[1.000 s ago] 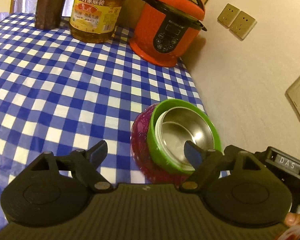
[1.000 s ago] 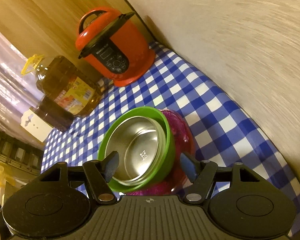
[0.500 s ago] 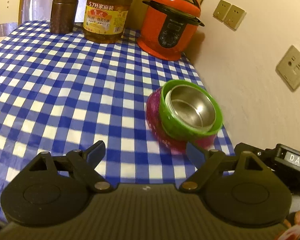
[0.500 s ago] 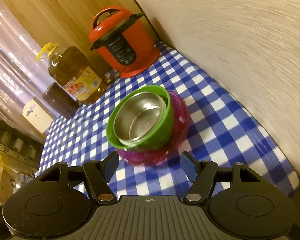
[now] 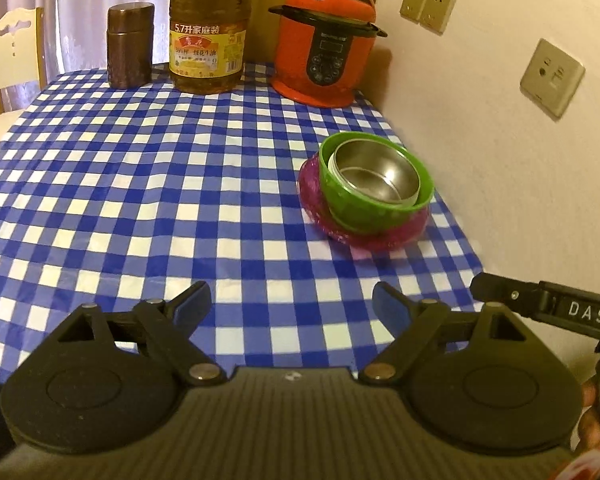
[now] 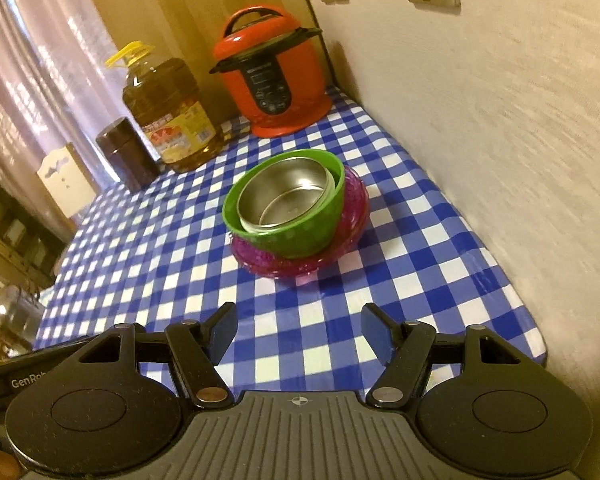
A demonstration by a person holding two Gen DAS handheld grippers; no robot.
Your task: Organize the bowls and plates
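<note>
Left hand-held gripper (image 5: 292, 300): jaws spread wide, nothing between them, held above the near part of the table (image 5: 140, 200) and well apart from the dishes. Right hand-held gripper (image 6: 299, 330): jaws likewise apart and unloaded, also short of the dishes; its body is seen at the right edge of the left wrist view.

The task's things are found nested in one stack near the wall-side edge of the table. A steel bowl (image 5: 376, 172) is seated inside a green bowl (image 5: 370, 212), which is seated in a pink plate (image 5: 380, 236); the same order is confirmed in the right wrist view (steel bowl (image 6: 288, 198), green bowl (image 6: 300, 232), pink plate (image 6: 300, 268)). The steel bowl is seen pushed off-centre within the green one. Largest at the bottom and smallest on top is judged the reason for this order: the stack is kept low, stable and compact.

At the far end, a red pressure cooker (image 5: 326, 44), an oil bottle (image 5: 208, 40) and a brown canister (image 5: 130, 46) are noted, standing clear of the stack.

Judgement: with everything nested and both grippers unloaded, the organizing appears complete or nearly so.
</note>
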